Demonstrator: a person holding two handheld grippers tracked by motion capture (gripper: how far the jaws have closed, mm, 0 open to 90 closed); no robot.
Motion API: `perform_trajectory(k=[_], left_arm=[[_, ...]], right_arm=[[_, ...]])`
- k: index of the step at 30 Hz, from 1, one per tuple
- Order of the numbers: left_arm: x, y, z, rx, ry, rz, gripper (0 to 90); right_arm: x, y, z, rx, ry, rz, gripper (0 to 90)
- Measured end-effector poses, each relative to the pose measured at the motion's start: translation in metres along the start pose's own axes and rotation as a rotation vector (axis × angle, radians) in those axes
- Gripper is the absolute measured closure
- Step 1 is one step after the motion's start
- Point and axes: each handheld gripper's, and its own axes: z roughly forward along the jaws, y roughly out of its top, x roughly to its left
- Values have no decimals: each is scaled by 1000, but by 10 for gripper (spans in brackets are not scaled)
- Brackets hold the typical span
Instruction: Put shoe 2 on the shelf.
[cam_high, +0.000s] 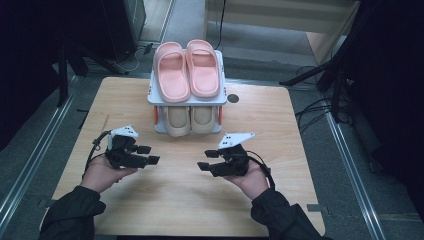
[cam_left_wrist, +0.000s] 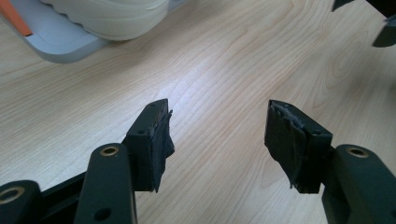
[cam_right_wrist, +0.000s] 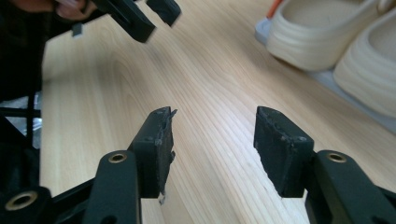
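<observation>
We held both tools low over the light wooden desk (cam_high: 165, 200), nothing in either. The left gripper (cam_high: 148, 154) had its fingers (cam_left_wrist: 152, 140) spread wide with only bare wood between them, and the right gripper (cam_high: 207, 160) stood just as wide open and empty, its fingers (cam_right_wrist: 156, 149) pointing across toward the left one.

The pair of cream foam slippers (cam_high: 190, 120) sat on the lower tier of the small white two-level shoe rack (cam_high: 222, 80), toes facing us, their long axes running from us toward the desk's far edge. A pair of pink foam slippers (cam_high: 187, 67) lay on the top tier. From our fingers the cream pair lay ahead and between the two hands. We judged the right gripper slightly nearer its slipper, so a forward reach into the lower tier seemed the coming move.
</observation>
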Motion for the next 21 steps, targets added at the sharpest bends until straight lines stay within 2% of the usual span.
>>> perform_trajectory(k=[3,7,11,18,21], left_arm=[[-1,0,2,4,-8,-4,374],[-2,1,4,11,-13,5,366],[-3,1,5,10,-24,-11,354],[-5,1,10,22,-46,-6,320],[-6,1,13,41,-51,-9,304]], right_arm=[[-2,-3,1,9,-12,4,446],[-4,-6,2,-9,-29,-28,428],[-5,-7,3,0,-61,-20,409],[-8,-8,5,-1,-50,4,387],[-10,-8,6,2,-69,9,363]])
